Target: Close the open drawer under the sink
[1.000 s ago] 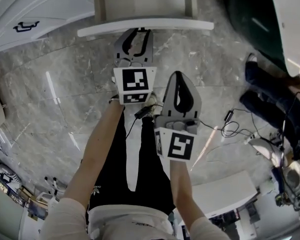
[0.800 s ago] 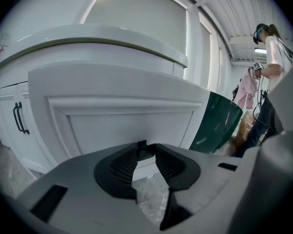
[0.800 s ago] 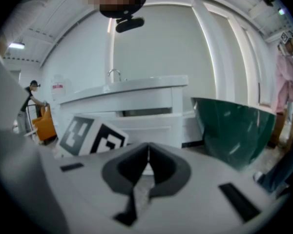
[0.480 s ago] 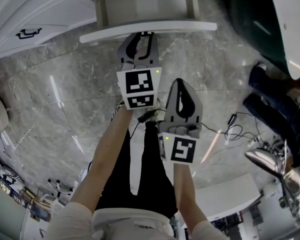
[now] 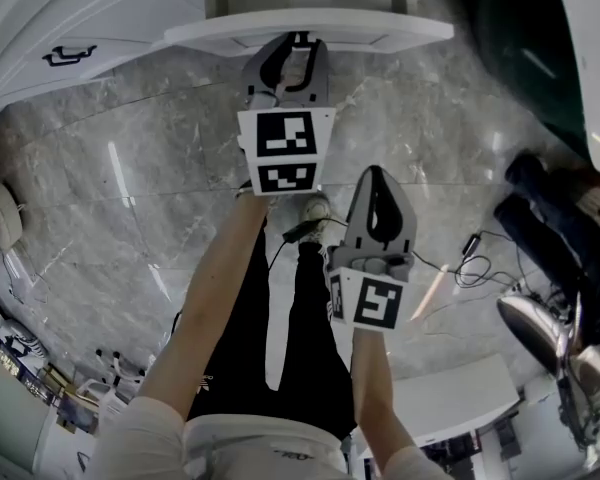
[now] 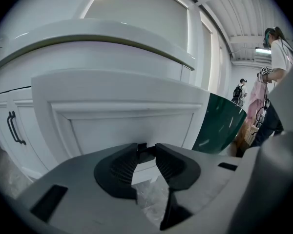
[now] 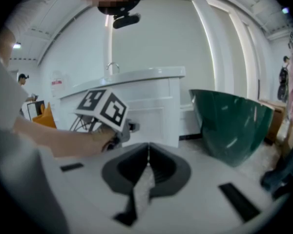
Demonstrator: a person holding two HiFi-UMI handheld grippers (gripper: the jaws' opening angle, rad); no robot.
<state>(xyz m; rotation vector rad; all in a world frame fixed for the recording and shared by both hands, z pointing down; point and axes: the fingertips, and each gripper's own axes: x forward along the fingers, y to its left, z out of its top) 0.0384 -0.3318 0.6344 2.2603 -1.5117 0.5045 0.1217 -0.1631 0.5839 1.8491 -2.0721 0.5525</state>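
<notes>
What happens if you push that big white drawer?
The drawer probably slides straight in, since it juts squarely from the cabinet. Its panelled front looks stiff, so it likely won't bend. It looks wide, so maybe a bit heavy.

White drawer (image 5: 310,30), recessed-panel front, upright, pulled out open, jutting forward from the white sink cabinet (image 5: 100,18)

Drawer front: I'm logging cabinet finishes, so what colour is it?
Plain white drawer front, clearest in the left gripper view.
</notes>
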